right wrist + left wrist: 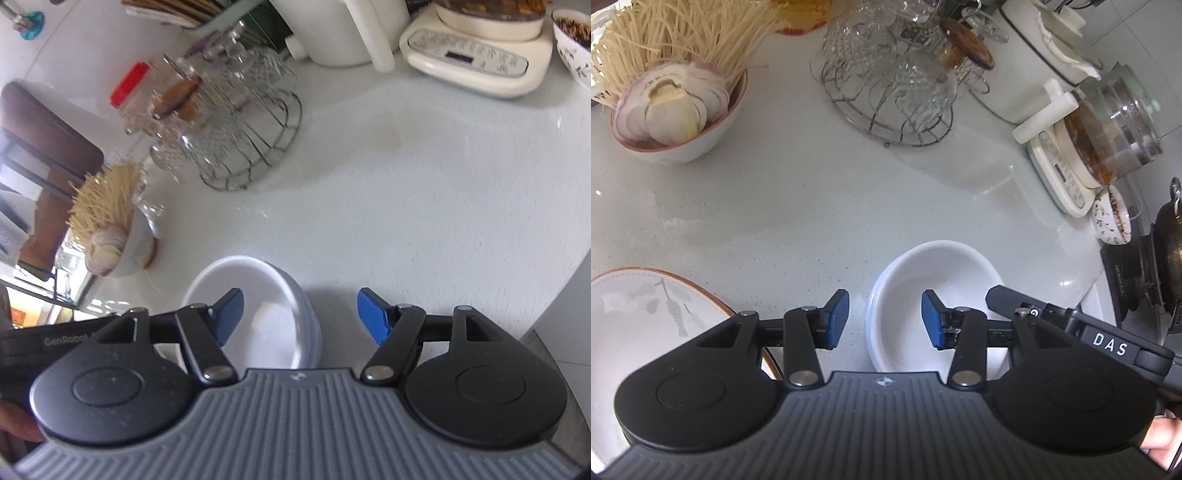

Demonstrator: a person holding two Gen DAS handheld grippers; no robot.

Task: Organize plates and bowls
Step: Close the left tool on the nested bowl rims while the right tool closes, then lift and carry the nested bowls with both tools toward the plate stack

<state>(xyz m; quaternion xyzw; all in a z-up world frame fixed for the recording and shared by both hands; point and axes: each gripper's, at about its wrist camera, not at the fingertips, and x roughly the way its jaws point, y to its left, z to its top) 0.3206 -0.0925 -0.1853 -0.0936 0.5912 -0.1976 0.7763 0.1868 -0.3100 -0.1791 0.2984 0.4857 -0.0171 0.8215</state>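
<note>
A stack of white shallow bowls (934,280) sits on the pale counter just ahead of my left gripper (884,317), which is open, its jaws straddling the stack's left rim. The same stack shows in the right wrist view (266,295). My right gripper (299,317) is open, its jaws either side of the stack's right rim. A patterned plate with a brown rim (646,317) lies at the lower left. The right gripper's body (1071,325) shows over the stack's right side.
A bowl with garlic, onion and dry noodles (676,110) stands at the far left. A wire rack of glass cups (894,81), a white pot (1038,62), a glass kettle on its base (1108,136), a small patterned bowl (1110,218) and a dark wok (1167,258) line the back and right.
</note>
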